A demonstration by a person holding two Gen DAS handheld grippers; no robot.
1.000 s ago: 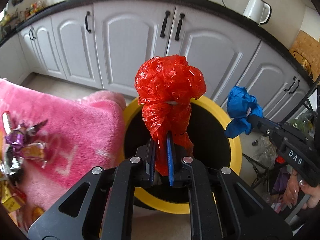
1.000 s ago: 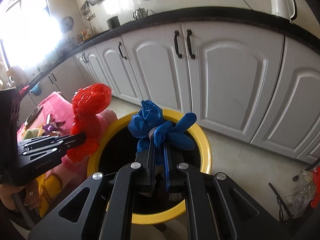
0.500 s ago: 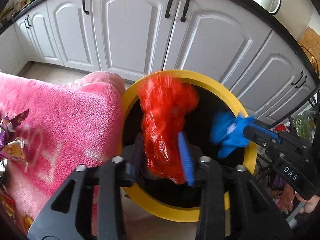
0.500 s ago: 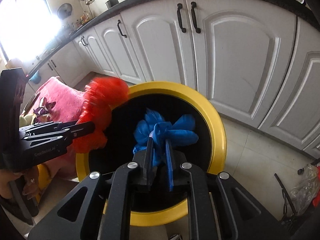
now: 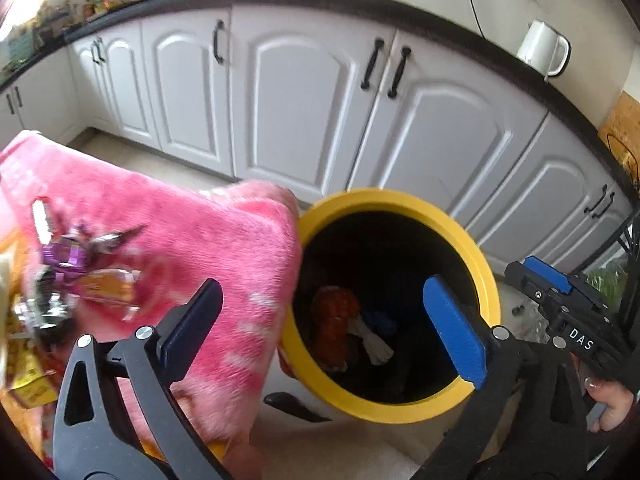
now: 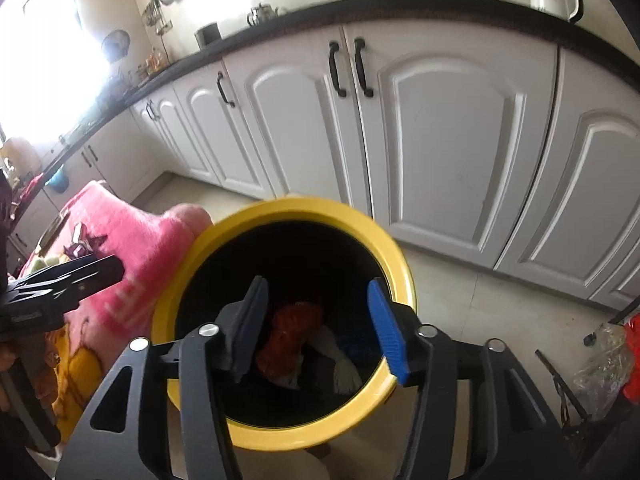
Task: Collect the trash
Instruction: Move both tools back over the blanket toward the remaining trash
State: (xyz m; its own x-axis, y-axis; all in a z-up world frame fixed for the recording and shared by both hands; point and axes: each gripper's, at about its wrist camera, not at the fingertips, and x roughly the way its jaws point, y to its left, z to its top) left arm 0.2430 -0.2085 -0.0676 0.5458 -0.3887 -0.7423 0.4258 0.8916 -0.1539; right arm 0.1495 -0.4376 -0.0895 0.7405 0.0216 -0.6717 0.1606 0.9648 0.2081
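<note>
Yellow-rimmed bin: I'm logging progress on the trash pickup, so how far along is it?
Done: the red bag and blue bag lie inside the bin. In hand: nothing; the left gripper and right gripper have just been opening, nothing between their jaws. Left: wrappers on the pink blanket.

One yellow-rimmed bin (image 5: 489, 280) holds one red bag (image 5: 334, 322), one blue bag (image 5: 382, 322), perhaps one white scrap (image 5: 374, 346); one pink blanket (image 5: 192, 232); one white kettle (image 5: 542, 46).

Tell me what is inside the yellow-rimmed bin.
Inside the yellow-rimmed bin: red plastic wad, blue wad, white crumpled piece. Anything beneath them is hidden in shadow.
</note>
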